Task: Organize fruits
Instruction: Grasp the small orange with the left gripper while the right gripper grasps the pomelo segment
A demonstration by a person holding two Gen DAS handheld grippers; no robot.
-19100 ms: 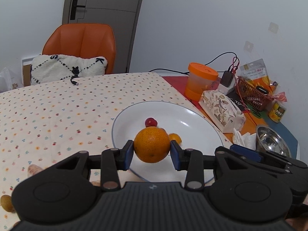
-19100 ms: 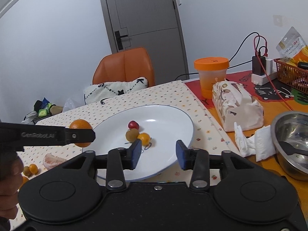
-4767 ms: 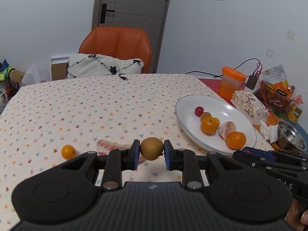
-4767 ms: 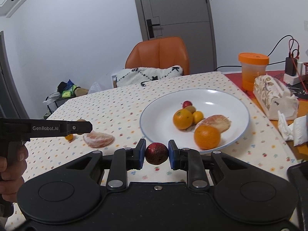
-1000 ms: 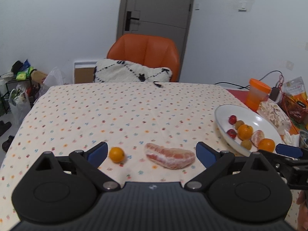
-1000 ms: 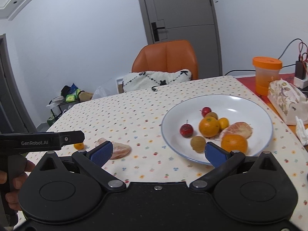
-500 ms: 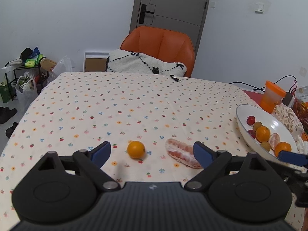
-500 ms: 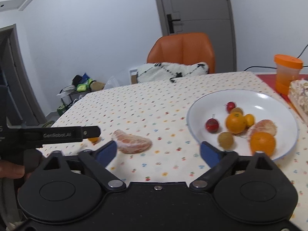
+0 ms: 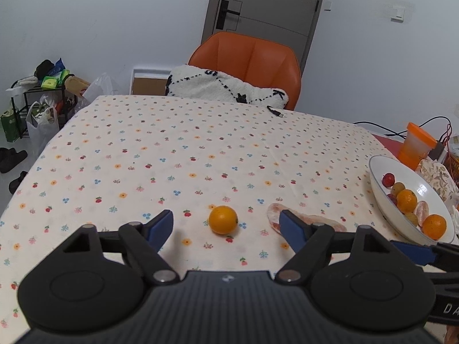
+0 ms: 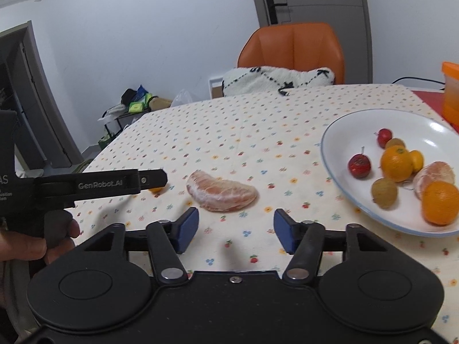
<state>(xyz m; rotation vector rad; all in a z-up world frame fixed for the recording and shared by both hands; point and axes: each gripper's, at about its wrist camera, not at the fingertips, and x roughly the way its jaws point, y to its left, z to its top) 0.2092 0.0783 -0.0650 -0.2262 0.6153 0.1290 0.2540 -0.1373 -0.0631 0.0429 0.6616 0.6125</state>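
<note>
A small orange (image 9: 223, 220) lies on the dotted tablecloth, just ahead of my open left gripper (image 9: 226, 228) and between its blue pads. A peeled citrus piece (image 10: 221, 191) lies on the cloth right in front of my open right gripper (image 10: 235, 229); in the left wrist view the peeled piece (image 9: 330, 223) is partly hidden behind the right finger. The white plate (image 10: 338, 132) at the right holds several fruits: oranges, red fruits, brownish ones and a peeled half. In the right wrist view the left gripper (image 10: 152, 178) covers most of the small orange (image 10: 156, 189).
An orange chair (image 9: 249, 57) with a white cushion (image 9: 221, 86) stands at the table's far edge. An orange-lidded jar (image 9: 416, 144) and a patterned tissue pack (image 9: 439, 172) sit beyond the plate. A cable end (image 9: 275, 112) lies on the cloth. A hand (image 10: 34, 243) holds the left gripper.
Both grippers have swung left and come closer to the table. The small orange now sits between the left gripper's pads, and the peeled piece is centred before the right gripper. Both stay open.
</note>
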